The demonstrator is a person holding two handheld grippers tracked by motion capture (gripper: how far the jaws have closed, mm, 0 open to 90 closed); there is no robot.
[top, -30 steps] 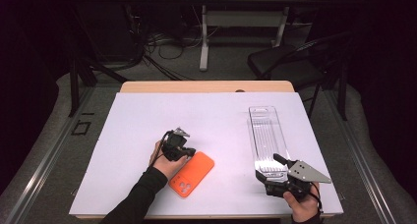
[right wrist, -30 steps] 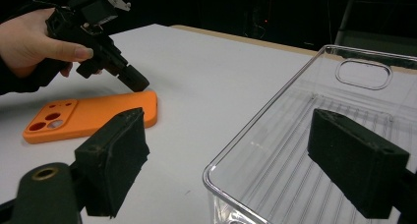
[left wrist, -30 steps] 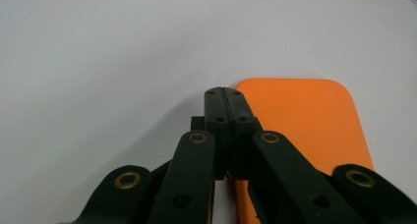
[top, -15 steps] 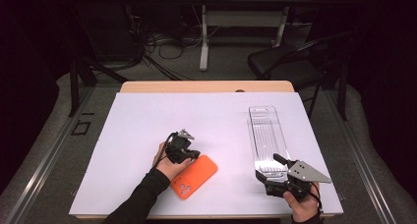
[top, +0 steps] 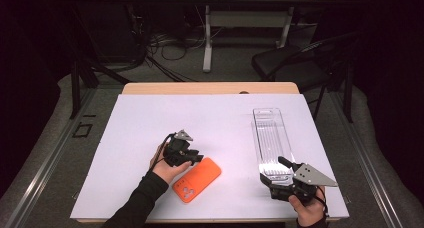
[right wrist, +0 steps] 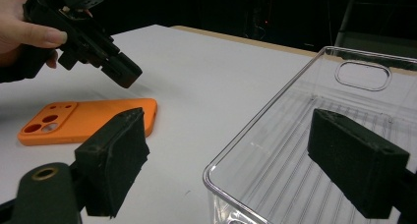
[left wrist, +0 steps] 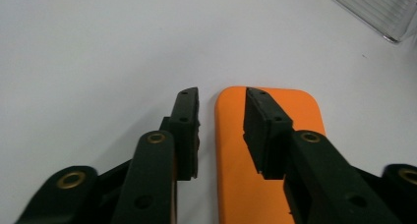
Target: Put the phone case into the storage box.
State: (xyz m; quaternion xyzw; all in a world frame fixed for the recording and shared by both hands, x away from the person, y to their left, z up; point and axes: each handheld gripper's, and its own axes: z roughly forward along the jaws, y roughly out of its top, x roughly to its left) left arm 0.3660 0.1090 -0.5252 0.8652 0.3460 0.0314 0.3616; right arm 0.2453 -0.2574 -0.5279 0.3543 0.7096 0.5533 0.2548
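An orange phone case (top: 197,180) lies flat on the white table cover, camera holes toward the person. My left gripper (top: 195,159) hovers just over its far end. Its jaws have just been opening, and in the left gripper view the left gripper (left wrist: 222,92) stands open, straddling one long edge of the phone case (left wrist: 228,150) without pressing it. My right gripper (top: 274,170) sits at the near end of a clear plastic tray (top: 272,138). The right gripper (right wrist: 231,130) is open wide, one jaw outside and one inside the tray's corner rim (right wrist: 275,96).
The white cover (top: 150,118) lies on a wooden table whose far edge (top: 210,88) shows behind it. A dark chair (top: 295,63) and a desk stand beyond. From the right gripper view, the left gripper (right wrist: 123,71) hangs above the phone case (right wrist: 83,118).
The left gripper's jaws have parted over the case's end, and the hand shifted slightly. The case lies in about the same place. The right gripper and tray have not moved.
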